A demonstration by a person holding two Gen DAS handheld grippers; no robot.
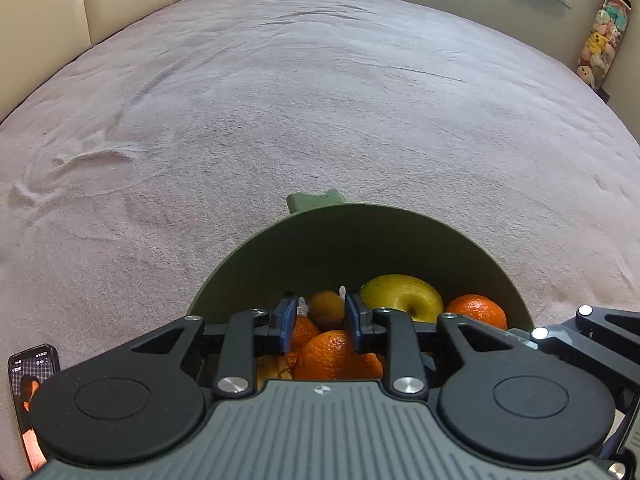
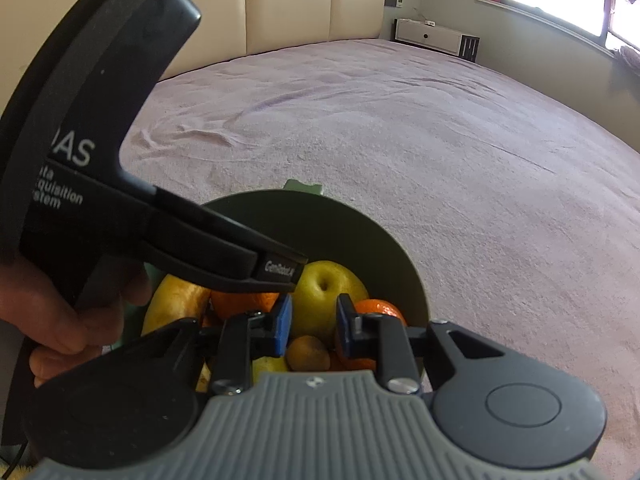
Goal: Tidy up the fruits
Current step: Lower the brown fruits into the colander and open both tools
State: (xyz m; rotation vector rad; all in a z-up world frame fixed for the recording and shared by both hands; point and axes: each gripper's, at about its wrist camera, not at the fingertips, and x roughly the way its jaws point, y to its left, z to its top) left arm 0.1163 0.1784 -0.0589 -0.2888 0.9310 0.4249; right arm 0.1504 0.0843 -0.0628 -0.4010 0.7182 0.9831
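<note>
A dark green bowl (image 1: 352,232) sits on the bed and holds a yellow apple (image 1: 404,298), several oranges (image 1: 476,310) and a small brown kiwi (image 1: 326,308). My left gripper (image 1: 320,314) is open over the bowl, its blue pads either side of the kiwi and an orange (image 1: 332,354). In the right wrist view the bowl (image 2: 360,232) holds the apple (image 2: 324,292), the kiwi (image 2: 308,354), an orange (image 2: 376,308) and a yellow pear (image 2: 176,300). My right gripper (image 2: 312,330) is open above the kiwi. The left gripper's body (image 2: 180,240) crosses above the bowl.
The pinkish-grey bedspread (image 1: 320,100) stretches far ahead with a cream headboard (image 2: 312,0) behind. A phone (image 1: 30,392) lies at the near left. A white cabinet (image 2: 432,36) and stuffed toys (image 1: 604,32) stand by the walls.
</note>
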